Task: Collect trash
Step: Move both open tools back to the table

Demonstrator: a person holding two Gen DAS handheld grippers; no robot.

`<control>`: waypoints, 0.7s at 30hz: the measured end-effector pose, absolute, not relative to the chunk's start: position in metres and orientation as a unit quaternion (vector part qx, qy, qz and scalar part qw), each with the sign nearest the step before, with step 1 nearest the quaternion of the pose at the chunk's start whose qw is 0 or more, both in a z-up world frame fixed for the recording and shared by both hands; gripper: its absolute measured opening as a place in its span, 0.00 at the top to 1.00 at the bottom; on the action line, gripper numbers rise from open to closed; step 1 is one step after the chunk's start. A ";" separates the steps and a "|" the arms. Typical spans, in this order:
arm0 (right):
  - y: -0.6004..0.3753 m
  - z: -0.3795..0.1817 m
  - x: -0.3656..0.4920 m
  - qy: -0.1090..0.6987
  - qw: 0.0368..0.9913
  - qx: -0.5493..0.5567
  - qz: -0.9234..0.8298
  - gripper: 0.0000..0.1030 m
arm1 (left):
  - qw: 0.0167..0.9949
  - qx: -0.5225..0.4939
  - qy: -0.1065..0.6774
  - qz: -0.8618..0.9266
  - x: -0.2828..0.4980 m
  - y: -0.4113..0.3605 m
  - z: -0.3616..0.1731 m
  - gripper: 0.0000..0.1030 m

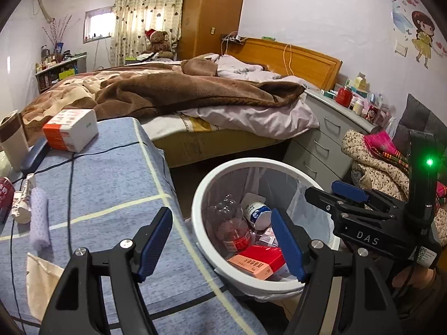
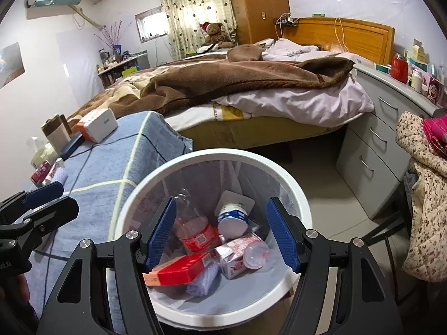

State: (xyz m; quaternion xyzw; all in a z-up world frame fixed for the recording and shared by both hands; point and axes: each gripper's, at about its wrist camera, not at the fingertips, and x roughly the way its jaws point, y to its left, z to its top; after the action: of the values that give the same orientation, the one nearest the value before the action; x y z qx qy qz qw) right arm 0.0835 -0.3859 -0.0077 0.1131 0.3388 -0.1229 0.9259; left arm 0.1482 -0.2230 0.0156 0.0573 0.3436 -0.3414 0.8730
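Both grippers are spread and hold nothing: the right gripper hangs over the white trash bin, and the left gripper straddles the near corner of the blue-covered table and the bin's left rim. Inside the bin lie a plastic bottle, a red box and a small carton. Farther left on the table, a rolled lilac cloth and a crumpled wrapper look light and soft, best pinched across the middle.
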 end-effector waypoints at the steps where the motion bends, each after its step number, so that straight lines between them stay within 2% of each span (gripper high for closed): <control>1: -0.383 -0.006 0.083 0.336 0.927 0.114 -0.121 0.33 | 0.874 0.055 0.342 -0.340 0.148 -0.220 0.017 0.27; 21: -0.309 0.000 0.090 0.315 0.941 0.113 -0.045 0.33 | 0.919 0.015 0.306 -0.250 0.150 -0.094 0.036 0.27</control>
State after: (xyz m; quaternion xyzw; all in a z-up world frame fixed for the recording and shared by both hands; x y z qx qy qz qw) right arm 0.0903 -0.3092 -0.0002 0.1130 0.3149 -0.0449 0.9413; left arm 0.1498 -0.0943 0.0356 0.0147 0.3056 -0.2499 0.9187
